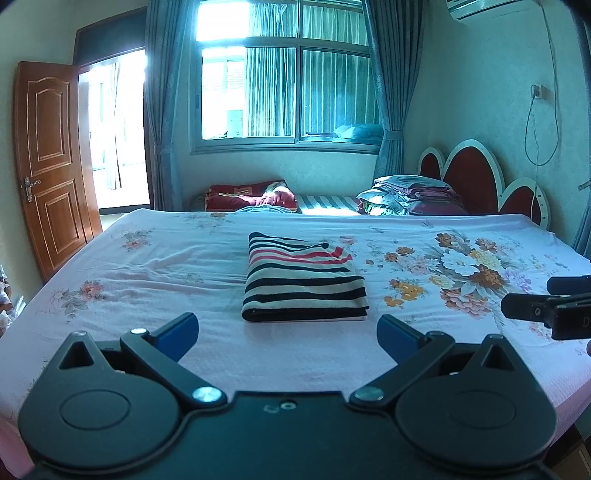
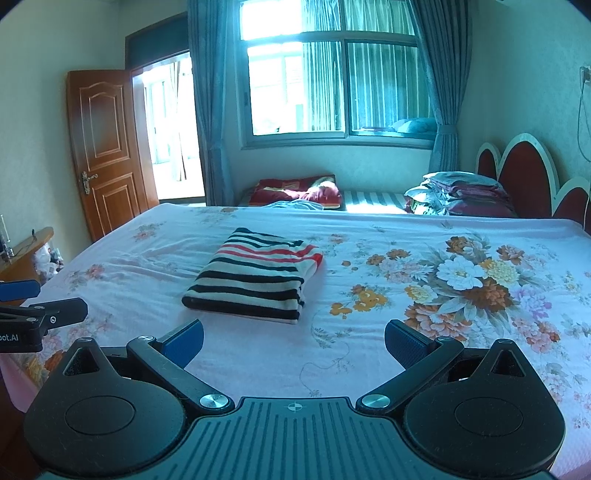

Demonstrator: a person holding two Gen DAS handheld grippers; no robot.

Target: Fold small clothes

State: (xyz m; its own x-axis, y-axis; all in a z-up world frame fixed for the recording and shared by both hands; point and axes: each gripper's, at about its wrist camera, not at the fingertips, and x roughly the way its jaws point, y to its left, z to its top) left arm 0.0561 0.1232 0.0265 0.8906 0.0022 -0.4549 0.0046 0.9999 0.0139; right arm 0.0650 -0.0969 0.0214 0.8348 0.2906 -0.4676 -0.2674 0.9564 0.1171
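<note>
One folded striped garment [image 1: 304,280] on bed [image 1: 147,266], two grippers, left gripper [image 1: 288,332], right gripper [image 2: 293,339], jaws spread, empty.

Home bedroom. I'm at a big bed [image 1: 147,266] with a pink floral sheet, scalloped red-and-white headboard [image 1: 476,177] at its right end. Folded quilts [image 1: 410,195] are stacked by the headboard. Curtained window [image 1: 288,88] opposite me, wooden panel door [image 1: 51,162] open on the left, air conditioner [image 1: 480,9] high on the wall.

Floral bedsheet [image 1: 147,266], open wooden door [image 1: 51,155], curtained window [image 1: 288,85], stacked bedding [image 1: 413,195].
</note>
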